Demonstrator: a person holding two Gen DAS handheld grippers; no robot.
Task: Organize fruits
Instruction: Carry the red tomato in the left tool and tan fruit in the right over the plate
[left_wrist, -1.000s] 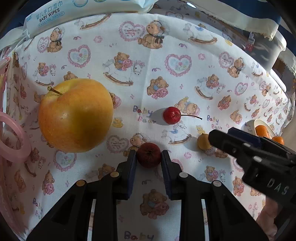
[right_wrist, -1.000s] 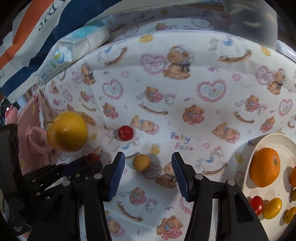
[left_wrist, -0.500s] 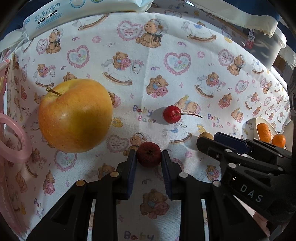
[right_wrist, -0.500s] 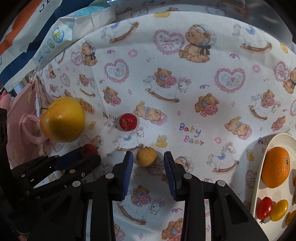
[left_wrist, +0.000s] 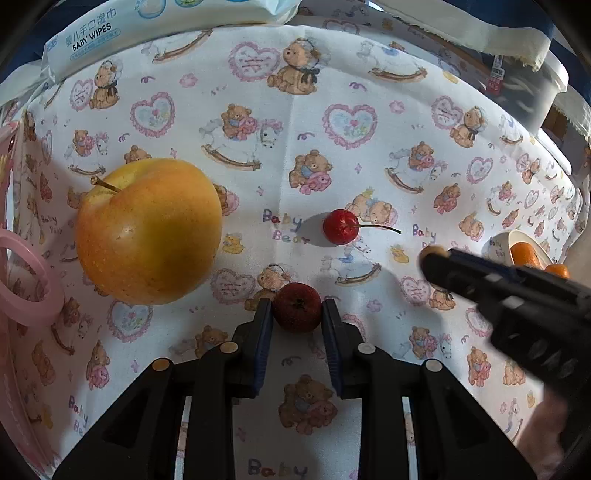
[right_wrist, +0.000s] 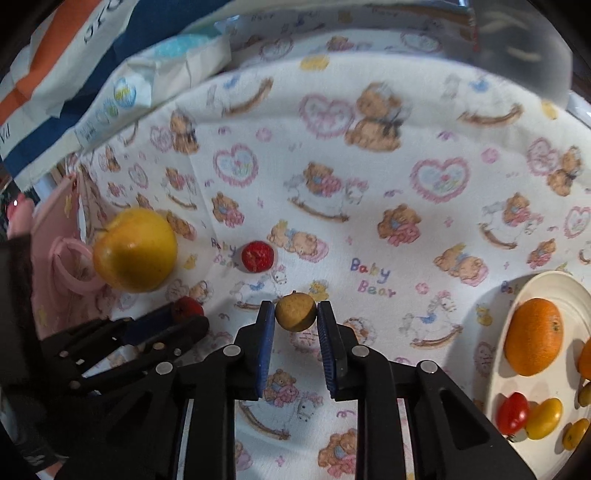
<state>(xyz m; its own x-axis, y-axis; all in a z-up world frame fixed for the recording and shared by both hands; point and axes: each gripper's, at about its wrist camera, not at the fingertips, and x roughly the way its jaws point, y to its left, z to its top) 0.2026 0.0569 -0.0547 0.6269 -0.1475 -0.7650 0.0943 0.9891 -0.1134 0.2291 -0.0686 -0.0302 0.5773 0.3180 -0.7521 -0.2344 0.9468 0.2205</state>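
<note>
Tan fruit (right_wrist: 296, 312) round, matte | R tongs (right_wrist: 296, 314) clamped | L tongs (left_wrist: 297, 308) clamp dark-red fruit (left_wrist: 297, 307)

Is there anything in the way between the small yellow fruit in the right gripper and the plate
Nothing visible. Only bare cloth lies between the yellow fruit in the right gripper and the plate.

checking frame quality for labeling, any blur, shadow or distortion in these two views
Left wrist view: sharp on the dark red fruit, but the right gripper is motion-blurred. Right wrist view: soft throughout, tablecloth print smeared; both fisheye-curved with dark corners.
</note>
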